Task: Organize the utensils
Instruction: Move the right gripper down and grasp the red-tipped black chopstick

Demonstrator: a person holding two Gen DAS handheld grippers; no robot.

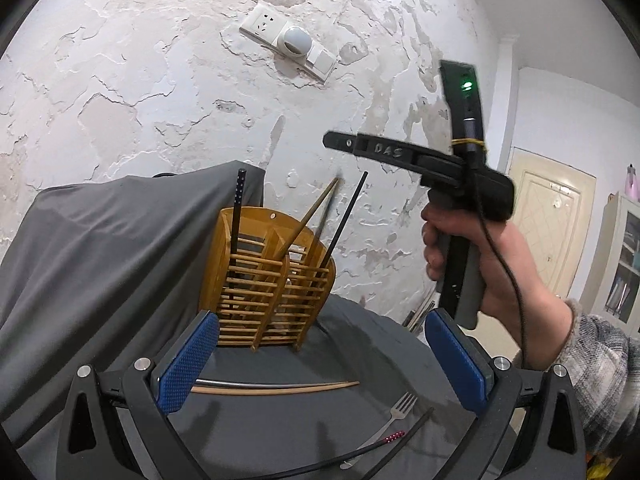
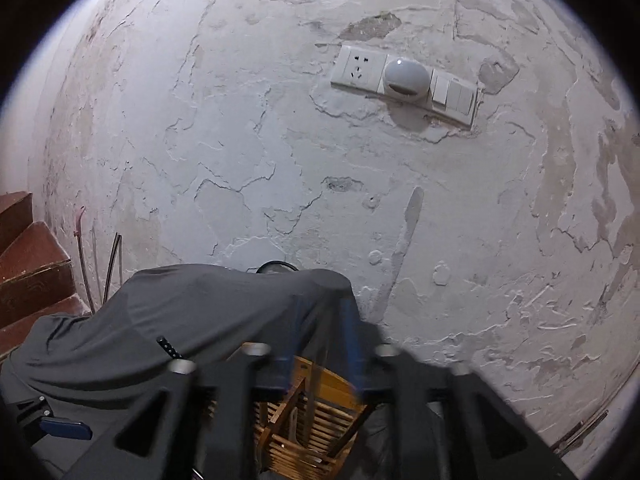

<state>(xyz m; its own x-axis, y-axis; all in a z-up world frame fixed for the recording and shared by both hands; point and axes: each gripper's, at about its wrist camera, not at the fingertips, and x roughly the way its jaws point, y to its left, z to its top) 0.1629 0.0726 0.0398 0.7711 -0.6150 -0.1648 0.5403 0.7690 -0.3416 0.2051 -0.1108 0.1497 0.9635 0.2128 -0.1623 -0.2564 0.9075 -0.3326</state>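
The slatted bamboo utensil holder point(image 1: 268, 280) stands at the back of the grey-draped table point(image 1: 280, 432), near the peeling wall point(image 1: 160, 80), with black and wooden chopsticks point(image 1: 308, 220) upright in its compartments. In front of it lie a wooden chopstick pair point(image 1: 276, 389), a fork point(image 1: 394, 416) and a black chopstick point(image 1: 404, 436). The left gripper point(image 1: 324, 356) stands wide and empty. The right gripper point(image 2: 320, 344), blurred above the holder, is partly open with nothing visibly between its fingers.

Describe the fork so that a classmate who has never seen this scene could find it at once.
Start at the slatted wooden utensil holder on the grey cloth. Nearer the camera, right of the loose wooden chopsticks, lies the fork: the only metal piece with tines.
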